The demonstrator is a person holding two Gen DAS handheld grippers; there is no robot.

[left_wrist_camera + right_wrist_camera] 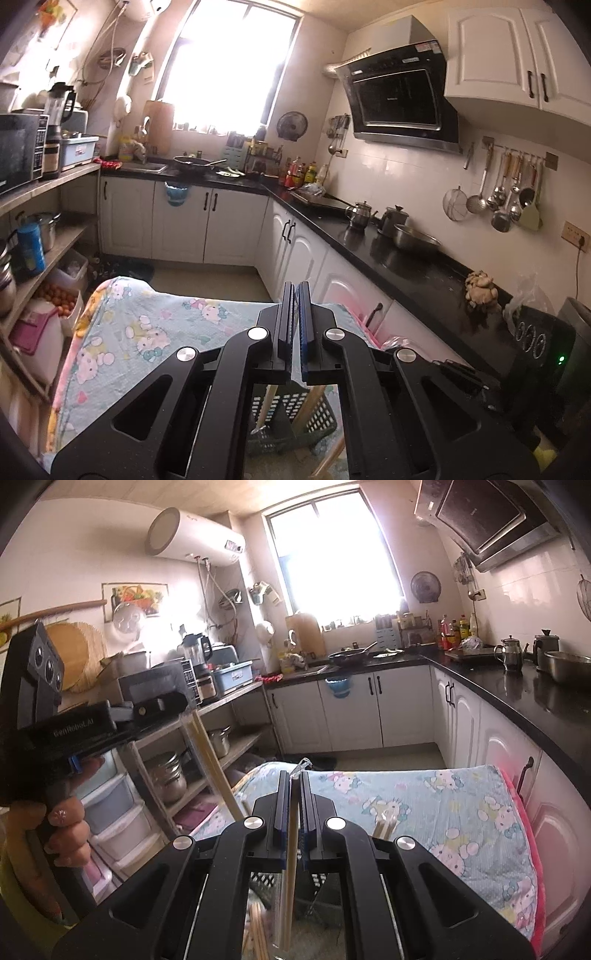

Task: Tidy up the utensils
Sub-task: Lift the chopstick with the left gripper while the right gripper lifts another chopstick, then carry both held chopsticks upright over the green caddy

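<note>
My left gripper (295, 295) is shut. In the right wrist view a hand holds it (173, 701) at the left, and long pale chopsticks (212, 760) in clear plastic hang slanting down from its tip. My right gripper (293, 779) is shut on a clear plastic sleeve with a wooden chopstick (291, 864) in it; the plastic's tip pokes up above the fingers. More chopsticks (258, 926) show below, over a dark slotted basket (325, 890), which also appears under the left gripper (317, 417). Both grippers are raised above the table.
A cartoon-print cloth covers the table (147, 325) (424, 797). A black counter (388, 258) with kettles and a steel bowl (415, 240) runs along the right. Open shelves (48, 229) with pots stand at the left. Utensils hang on a wall rail (509, 192).
</note>
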